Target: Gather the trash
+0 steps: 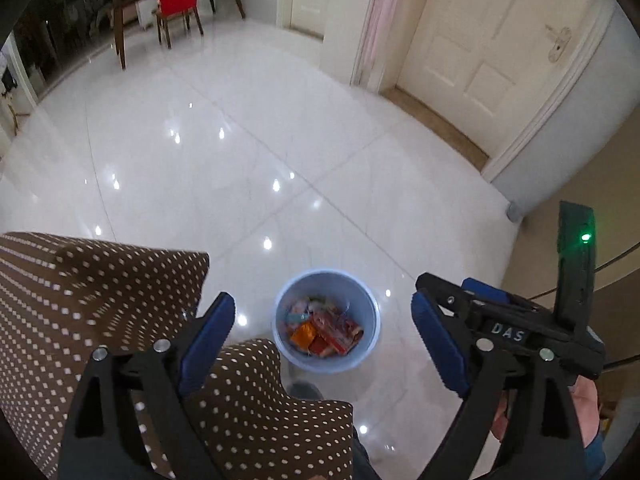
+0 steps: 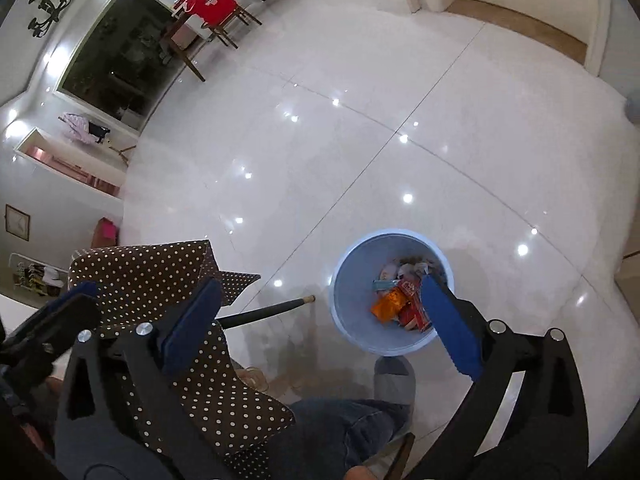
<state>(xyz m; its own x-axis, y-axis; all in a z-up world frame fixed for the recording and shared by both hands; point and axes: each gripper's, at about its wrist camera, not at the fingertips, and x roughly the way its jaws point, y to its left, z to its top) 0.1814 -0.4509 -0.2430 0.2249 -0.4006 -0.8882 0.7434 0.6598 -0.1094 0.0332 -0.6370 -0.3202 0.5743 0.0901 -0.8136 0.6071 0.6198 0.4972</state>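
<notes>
You are holding both the left gripper [image 1: 324, 340] and the right gripper [image 2: 324, 328], jaws apart and empty, over the blue bin [image 1: 280, 344] of wrappers [image 1: 324, 330] on the floor [image 1: 240, 160], so I think you are looking for more trash next.

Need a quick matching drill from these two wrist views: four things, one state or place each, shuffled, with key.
Things:
1. bin
2. left gripper
3. orange packet
4. polka-dot cloth

States or places:
A. lying inside the bin
B. brown with white dots, left of the bin
C. pale blue, standing on the white floor
D. open, nothing between its fingers

Pairs: 1-C, 2-D, 3-A, 4-B
</notes>
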